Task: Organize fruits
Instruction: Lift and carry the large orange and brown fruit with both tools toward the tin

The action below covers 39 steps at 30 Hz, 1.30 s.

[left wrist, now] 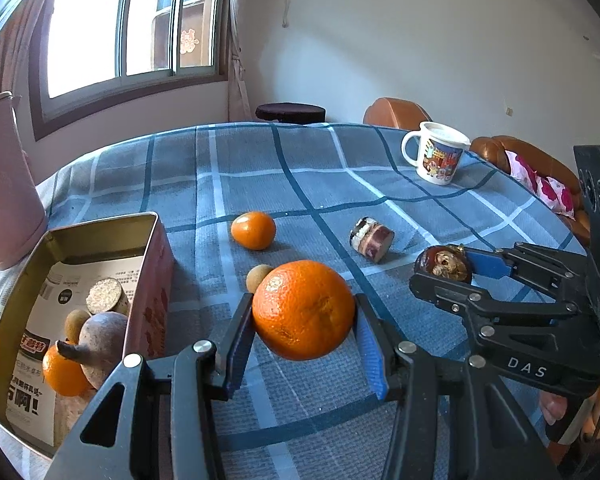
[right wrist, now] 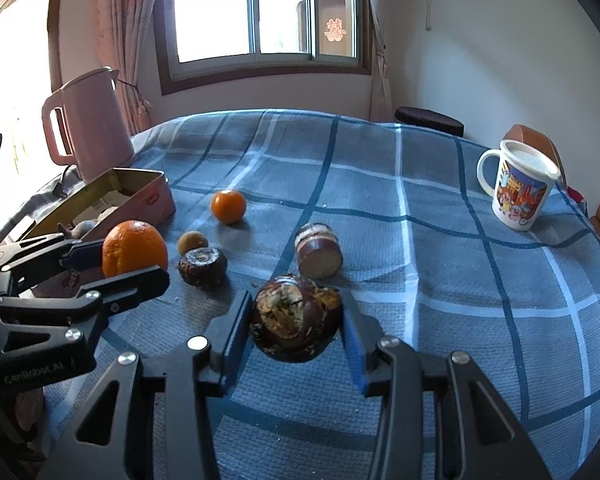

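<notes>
My left gripper (left wrist: pixel 303 322) is shut on a large orange (left wrist: pixel 303 310), held above the blue checked cloth just right of the open tin box (left wrist: pixel 150 280); the orange also shows in the right wrist view (right wrist: pixel 134 248). My right gripper (right wrist: pixel 296 328) is shut on a dark brown water chestnut (right wrist: pixel 296 322), also seen in the left wrist view (left wrist: pixel 444 266). A small orange (left wrist: pixel 253 230), a round tan longan (left wrist: pixel 258 276), a cut sugarcane piece (left wrist: pixel 371 239) and another water chestnut (right wrist: pixel 202 266) lie on the cloth. The tin holds an orange (left wrist: pixel 62 372), a longan, a water chestnut and a cane piece.
A cartoon mug (left wrist: pixel 436 154) stands at the far right of the table. A pink kettle (right wrist: pixel 92 124) stands behind the tin box at the left. Brown chairs (left wrist: pixel 396 112) and a dark stool (left wrist: pixel 290 113) sit beyond the table's far edge.
</notes>
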{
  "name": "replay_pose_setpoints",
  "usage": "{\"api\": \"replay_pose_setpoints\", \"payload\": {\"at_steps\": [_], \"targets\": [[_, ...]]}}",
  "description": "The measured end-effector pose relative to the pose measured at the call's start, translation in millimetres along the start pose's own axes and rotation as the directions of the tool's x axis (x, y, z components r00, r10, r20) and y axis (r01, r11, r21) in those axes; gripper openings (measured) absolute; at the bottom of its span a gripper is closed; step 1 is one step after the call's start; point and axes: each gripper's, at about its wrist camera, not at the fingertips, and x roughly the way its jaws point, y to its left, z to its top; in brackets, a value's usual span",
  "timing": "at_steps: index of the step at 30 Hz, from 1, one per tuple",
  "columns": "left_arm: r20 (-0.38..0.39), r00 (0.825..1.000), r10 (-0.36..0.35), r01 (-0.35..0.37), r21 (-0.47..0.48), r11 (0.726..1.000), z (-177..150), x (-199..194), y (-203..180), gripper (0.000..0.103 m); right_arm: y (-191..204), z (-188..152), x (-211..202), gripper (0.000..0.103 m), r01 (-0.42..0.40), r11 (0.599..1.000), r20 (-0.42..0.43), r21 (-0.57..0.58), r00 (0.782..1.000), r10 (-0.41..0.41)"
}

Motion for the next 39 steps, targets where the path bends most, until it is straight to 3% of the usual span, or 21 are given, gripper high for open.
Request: {"api": "replay_pose_setpoints", "payload": {"at_steps": [39], "targets": [[0.129,0.989,0.071,-0.073,0.007,0.997,-3,-24,-4,0.050,3,-3,-29,0.045,0.005,1.000,0.154,-0.019,0.988,-0.002]]}}
